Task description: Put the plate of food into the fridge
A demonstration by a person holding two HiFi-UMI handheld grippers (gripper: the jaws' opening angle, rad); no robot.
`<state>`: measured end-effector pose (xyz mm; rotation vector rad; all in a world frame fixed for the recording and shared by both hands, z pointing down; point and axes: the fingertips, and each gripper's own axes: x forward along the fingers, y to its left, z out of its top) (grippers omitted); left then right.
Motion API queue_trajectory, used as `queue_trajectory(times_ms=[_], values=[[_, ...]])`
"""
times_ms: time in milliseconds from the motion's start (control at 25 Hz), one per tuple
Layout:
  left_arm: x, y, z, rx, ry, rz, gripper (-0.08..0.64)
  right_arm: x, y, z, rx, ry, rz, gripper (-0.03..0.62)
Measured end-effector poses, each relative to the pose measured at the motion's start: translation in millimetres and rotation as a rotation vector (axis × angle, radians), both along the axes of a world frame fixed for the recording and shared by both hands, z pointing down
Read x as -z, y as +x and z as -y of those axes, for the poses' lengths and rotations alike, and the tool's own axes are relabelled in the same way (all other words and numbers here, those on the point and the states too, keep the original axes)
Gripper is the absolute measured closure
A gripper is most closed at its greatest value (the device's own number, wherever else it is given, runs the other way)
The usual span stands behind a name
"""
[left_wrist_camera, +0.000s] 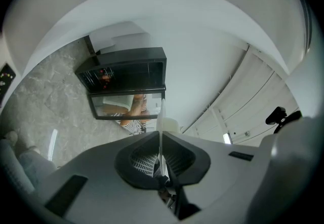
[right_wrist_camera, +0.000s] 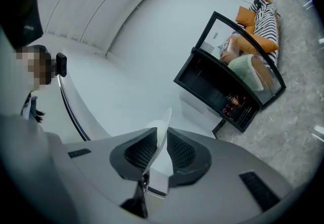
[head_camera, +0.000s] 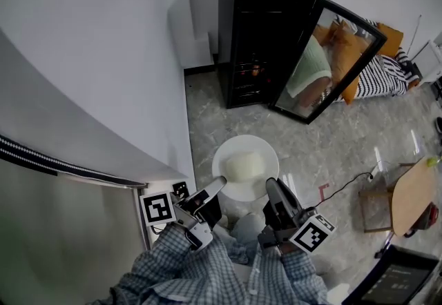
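Head view looks steeply down on a tall black fridge [head_camera: 259, 34] standing against the white wall, its glass door [head_camera: 331, 62] swung wide open to the right. On one of its shelves sit a few small red and orange items [head_camera: 257, 69], too small to identify, possibly bottles or jars. In front of the fridge and well apart from it, a white round plate [head_camera: 245, 143] is held above the grey marbled floor [head_camera: 324, 152]. A pale mound of food [head_camera: 245, 167] lies in its middle.

The left gripper [head_camera: 219, 185] grips the plate's near left edge and the right gripper [head_camera: 271, 190] its near right edge. In the left gripper view the rim runs edge-on between the dark ribbed pads, which are clamped together on it. In the right gripper view the rim likewise passes between the pads, and both press against it.
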<state>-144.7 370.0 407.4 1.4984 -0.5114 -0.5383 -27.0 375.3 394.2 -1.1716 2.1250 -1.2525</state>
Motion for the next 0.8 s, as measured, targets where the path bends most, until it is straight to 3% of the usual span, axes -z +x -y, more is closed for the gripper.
queue_trajectory(times_ms=[320, 800], values=[[-8.6, 6.2, 4.3, 0.003, 0.023, 0.002, 0.541, -5.7, 7.1, 5.9, 0.021, 0.015, -0.021, 0.525], [-3.6, 64.5, 56.2, 0.045, 0.018, 0.013, 0.541, -4.0, 65.3, 63.0, 0.055, 0.007, 0.012, 0.525]])
